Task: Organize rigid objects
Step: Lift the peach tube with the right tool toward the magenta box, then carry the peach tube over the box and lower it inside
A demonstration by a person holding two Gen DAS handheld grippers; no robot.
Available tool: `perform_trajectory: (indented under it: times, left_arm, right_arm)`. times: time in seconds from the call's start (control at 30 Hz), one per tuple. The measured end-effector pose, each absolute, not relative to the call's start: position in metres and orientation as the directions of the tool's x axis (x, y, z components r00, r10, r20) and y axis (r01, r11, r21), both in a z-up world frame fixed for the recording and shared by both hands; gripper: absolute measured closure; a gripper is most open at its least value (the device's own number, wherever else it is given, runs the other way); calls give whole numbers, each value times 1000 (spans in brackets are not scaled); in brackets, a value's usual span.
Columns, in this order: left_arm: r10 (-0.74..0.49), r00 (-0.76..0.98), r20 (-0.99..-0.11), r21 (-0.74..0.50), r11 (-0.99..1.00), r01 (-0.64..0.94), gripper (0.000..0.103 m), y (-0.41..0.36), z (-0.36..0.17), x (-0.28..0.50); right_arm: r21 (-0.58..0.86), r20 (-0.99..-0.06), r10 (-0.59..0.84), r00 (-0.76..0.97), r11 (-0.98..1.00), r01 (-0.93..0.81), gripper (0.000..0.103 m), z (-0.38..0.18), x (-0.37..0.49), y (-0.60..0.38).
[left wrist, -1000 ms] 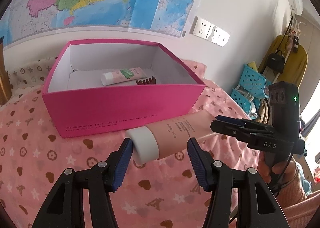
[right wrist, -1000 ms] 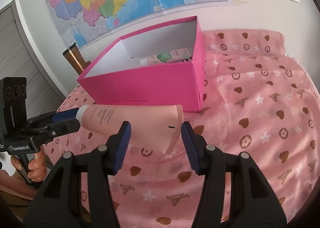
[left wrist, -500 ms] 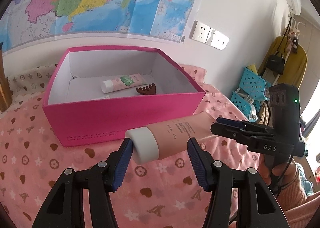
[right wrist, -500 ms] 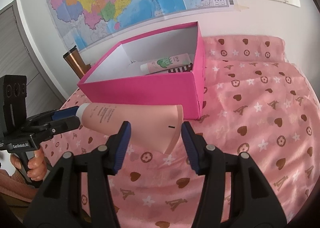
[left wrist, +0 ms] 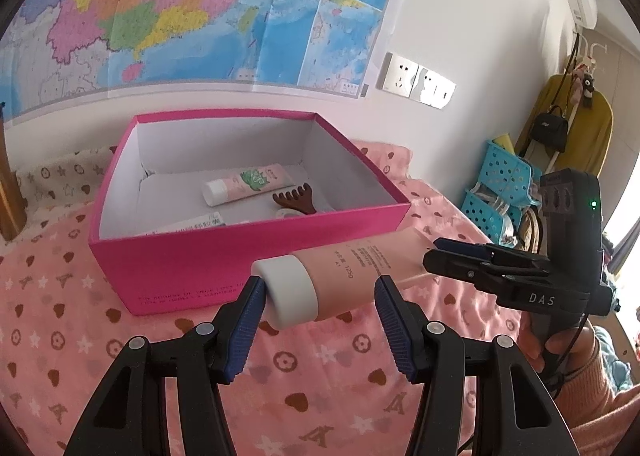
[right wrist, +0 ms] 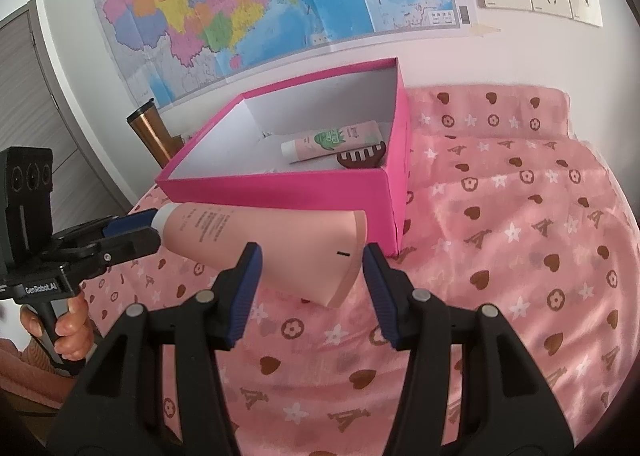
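Right wrist: both claws (right wrist: 312, 284) clamping (endwise) pink tube (right wrist: 264, 240).

On the bedspread (left wrist: 72, 340) stands the box (left wrist: 248, 256); in it a small tube (left wrist: 248, 183) lies far, a comb (left wrist: 297, 198) just right of it (touching or not, unclear). A large tube (left wrist: 340, 276) hangs before the box's near wall.
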State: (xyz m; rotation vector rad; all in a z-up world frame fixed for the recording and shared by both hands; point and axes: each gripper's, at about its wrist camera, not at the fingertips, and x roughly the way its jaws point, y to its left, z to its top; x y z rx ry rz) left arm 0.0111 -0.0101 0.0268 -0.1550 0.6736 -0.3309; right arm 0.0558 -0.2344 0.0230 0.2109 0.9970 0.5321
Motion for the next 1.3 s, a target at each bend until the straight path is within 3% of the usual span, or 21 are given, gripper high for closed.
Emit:
perform_trajectory:
  times: [1.3]
  left_arm:
    - [-335,776,-534,-218,942,256,45,-11,45,26]
  right_arm:
    - [376,-715,508,480,858,-348,47,40,77,-234]
